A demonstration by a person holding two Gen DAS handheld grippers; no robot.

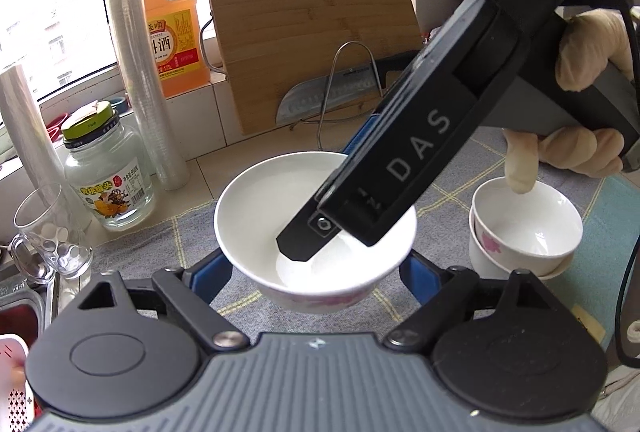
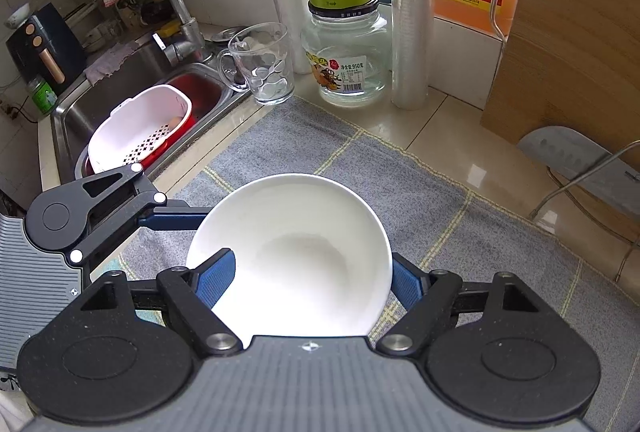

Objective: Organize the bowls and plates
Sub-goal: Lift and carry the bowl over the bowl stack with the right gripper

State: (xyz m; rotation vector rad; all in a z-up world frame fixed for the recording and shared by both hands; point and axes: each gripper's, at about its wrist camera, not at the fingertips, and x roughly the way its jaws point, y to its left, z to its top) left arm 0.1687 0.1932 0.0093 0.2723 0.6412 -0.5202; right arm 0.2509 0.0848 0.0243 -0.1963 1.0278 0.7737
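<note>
A white bowl (image 1: 256,199) with a pink flower print hangs a little above the grey cloth (image 1: 132,256). My left gripper (image 1: 314,266) has its blue fingers (image 1: 208,272) against the bowl's two sides and is shut on it. My right gripper (image 1: 332,244) comes down from the upper right, with one finger inside the bowl. In the right wrist view the bowl (image 2: 304,224) sits between the right gripper's (image 2: 312,268) fingers, the left pad (image 2: 218,278) over the inside and the right one outside the rim. Two small stacked bowls (image 1: 524,228) stand to the right.
A glass jar (image 1: 108,175), a glass mug (image 1: 52,232), plastic rolls (image 1: 136,71), an orange bottle (image 1: 172,31), and a cutting board (image 1: 312,31) with a knife (image 1: 332,91) line the back. The sink (image 2: 120,87) with a white basket (image 2: 136,131) lies to the left.
</note>
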